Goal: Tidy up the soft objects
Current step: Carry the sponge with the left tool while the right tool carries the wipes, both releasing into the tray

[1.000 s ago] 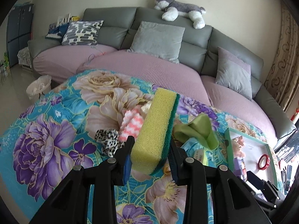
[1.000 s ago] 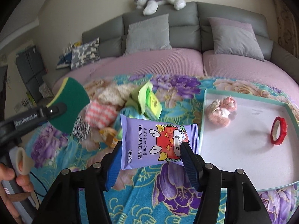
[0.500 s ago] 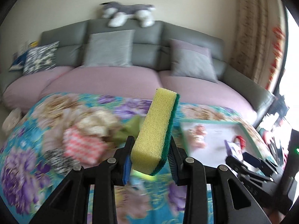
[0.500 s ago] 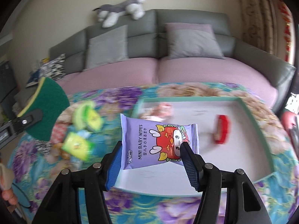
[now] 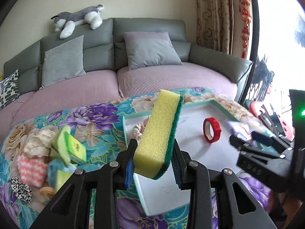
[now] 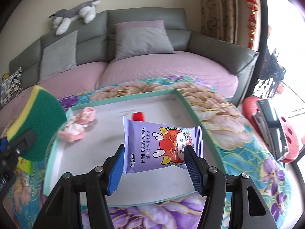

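The left gripper [image 5: 152, 164] clamps a sponge [image 5: 160, 133] that stands up between its pads, over the tray's [image 5: 158, 194] near edge. The right gripper [image 6: 154, 162] pinches a wipes pack [image 6: 162, 145] above the tray; red tape [image 5: 211, 130] lies just beyond.

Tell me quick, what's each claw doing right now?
Left gripper: closed on the yellow-green sponge.
Right gripper: closed on the purple baby wipes pack.

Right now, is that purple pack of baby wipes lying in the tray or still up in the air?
In the air. The wipes pack is clamped between the right gripper jaws, above the tray.
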A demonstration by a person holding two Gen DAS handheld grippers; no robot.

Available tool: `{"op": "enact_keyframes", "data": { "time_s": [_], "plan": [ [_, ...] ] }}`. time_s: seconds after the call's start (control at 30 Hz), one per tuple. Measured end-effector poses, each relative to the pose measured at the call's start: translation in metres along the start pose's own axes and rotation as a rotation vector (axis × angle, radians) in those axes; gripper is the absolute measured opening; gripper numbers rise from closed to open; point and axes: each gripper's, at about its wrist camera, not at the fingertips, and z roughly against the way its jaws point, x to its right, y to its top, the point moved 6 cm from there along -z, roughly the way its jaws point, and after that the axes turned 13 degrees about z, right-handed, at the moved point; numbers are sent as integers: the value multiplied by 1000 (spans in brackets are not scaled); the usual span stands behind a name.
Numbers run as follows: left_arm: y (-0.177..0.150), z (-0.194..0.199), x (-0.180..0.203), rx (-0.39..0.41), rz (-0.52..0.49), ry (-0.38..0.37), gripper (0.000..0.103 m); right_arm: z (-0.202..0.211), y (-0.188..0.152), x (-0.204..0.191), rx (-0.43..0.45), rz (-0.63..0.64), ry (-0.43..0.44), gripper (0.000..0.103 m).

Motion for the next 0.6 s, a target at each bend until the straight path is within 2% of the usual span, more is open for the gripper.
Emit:
{"op": "enact_keyframes", "data": {
  "time_s": [0.17, 0.3, 0.6],
  "plan": [
    [-9, -21, 11, -2, -56, 58, 36, -5, -4, 14, -5, -7, -58, 64],
    [-20, -38, 17, -33, -92, 96, 36, -13, -8, 20, -28, -17, -70, 64],
    [-33, -50, 22, -63, -133, 114, 37, -22, -14, 21, -64, -21, -72, 64]
  ]
}}
